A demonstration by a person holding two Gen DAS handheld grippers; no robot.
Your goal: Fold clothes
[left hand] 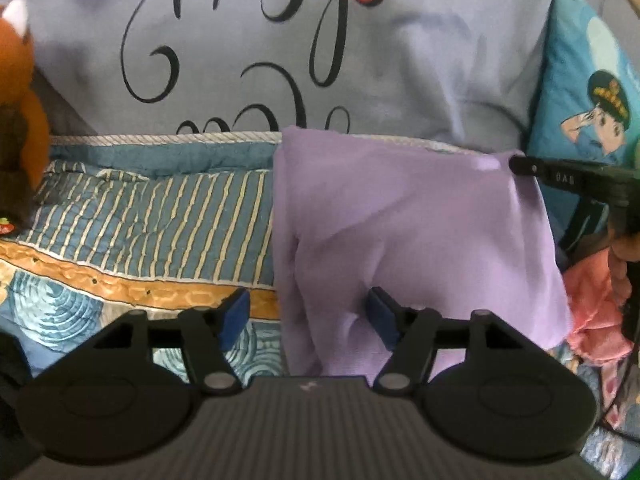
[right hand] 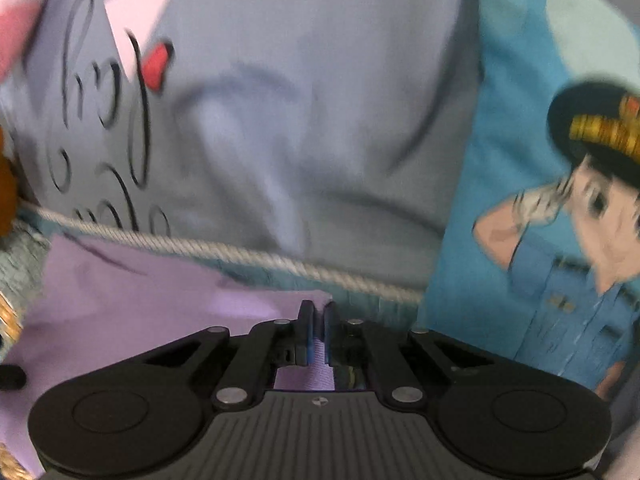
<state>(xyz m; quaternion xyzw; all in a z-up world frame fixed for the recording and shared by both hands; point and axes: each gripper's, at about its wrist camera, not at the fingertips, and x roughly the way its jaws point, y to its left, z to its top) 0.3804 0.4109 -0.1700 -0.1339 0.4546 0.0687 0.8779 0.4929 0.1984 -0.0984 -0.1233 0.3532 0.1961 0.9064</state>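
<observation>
A lilac cloth (left hand: 408, 232) lies spread on the patterned bedspread (left hand: 152, 216), its near part rumpled. My left gripper (left hand: 310, 316) is open over the cloth's near left edge; one blue pad (left hand: 236, 316) is above the bedspread, the other (left hand: 382, 318) rests against the cloth. In the left wrist view my right gripper (left hand: 520, 166) reaches in from the right and meets the cloth's far right corner. In the right wrist view its jaws (right hand: 318, 332) are shut on the lilac cloth (right hand: 132, 312), with fabric showing between the pads.
A large grey-blue cushion with black script (left hand: 280, 40) stands behind the cloth. A blue pillow with a saluting cartoon figure (left hand: 588, 112) is at the right, an orange plush toy (left hand: 16, 100) at the left, pink fabric (left hand: 596, 308) at the near right.
</observation>
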